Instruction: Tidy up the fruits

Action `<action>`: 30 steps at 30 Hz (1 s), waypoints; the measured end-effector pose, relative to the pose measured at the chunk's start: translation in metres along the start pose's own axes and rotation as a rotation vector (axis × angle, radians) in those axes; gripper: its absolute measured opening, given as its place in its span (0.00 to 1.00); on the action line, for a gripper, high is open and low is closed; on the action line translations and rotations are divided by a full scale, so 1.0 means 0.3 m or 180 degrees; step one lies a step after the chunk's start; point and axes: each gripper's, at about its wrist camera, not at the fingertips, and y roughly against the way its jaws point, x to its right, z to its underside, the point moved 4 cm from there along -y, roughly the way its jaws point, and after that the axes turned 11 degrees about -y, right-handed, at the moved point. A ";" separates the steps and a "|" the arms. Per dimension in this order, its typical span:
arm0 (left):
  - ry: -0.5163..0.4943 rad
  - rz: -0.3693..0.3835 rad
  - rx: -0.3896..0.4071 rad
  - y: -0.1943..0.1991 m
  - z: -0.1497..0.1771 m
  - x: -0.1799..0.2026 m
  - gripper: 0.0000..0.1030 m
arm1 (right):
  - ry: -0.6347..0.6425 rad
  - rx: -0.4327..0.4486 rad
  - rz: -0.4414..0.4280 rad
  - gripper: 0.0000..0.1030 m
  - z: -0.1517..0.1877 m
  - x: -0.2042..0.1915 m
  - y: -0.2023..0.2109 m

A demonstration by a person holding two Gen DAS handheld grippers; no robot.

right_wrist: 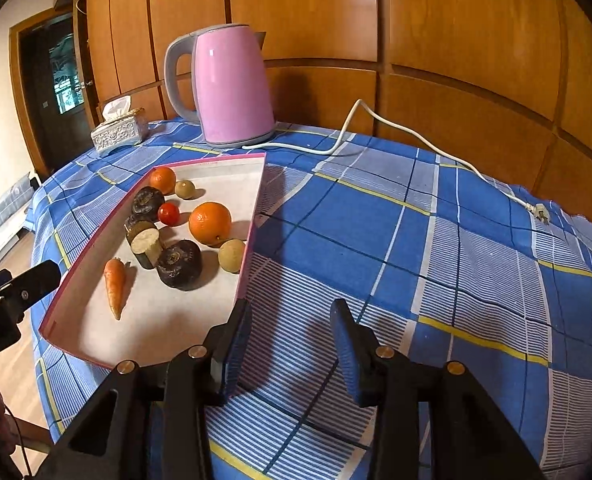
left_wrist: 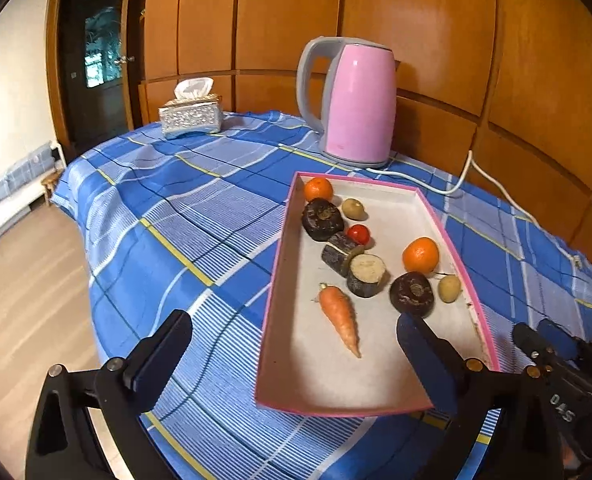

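A round table covered with a blue, white and yellow checked cloth (right_wrist: 376, 216) bears a pink electric kettle with a grey handle (right_wrist: 231, 88) near its far edge. The kettle's white cord (right_wrist: 416, 136) trails across the cloth, its plug lying loose. A silver embossed tissue box (left_wrist: 189, 118) stands further left. Orange-brown wooden wall panels (left_wrist: 416, 20) rise behind, beside a dark doorway (left_wrist: 95, 64).

Warm indoor light falls from above, leaving soft glare on the wood panels (left_wrist: 436, 32) at 12 o'clock and short shadows beside the produce. Both fisheye views bend strongly at the dark rims; focus stays sharp.
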 end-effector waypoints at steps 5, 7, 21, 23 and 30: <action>-0.0047 -0.0095 0.0023 0.004 -0.001 0.003 1.00 | 0.0040 0.0008 -0.0023 0.40 0.002 -0.016 0.002; -0.0043 -0.0114 0.0020 0.002 -0.001 0.000 1.00 | 0.0056 0.0002 -0.0033 0.40 0.004 -0.021 0.002; 0.0006 -0.0111 -0.0023 -0.004 0.004 -0.010 1.00 | 0.0096 0.0006 -0.0039 0.40 0.005 -0.038 0.005; 0.0006 -0.0115 -0.0036 -0.007 0.005 -0.010 1.00 | 0.0095 0.0005 -0.0039 0.40 0.005 -0.039 0.004; 0.0017 -0.0134 -0.0034 -0.007 0.004 -0.015 1.00 | 0.0090 0.0003 -0.0038 0.40 0.007 -0.038 0.005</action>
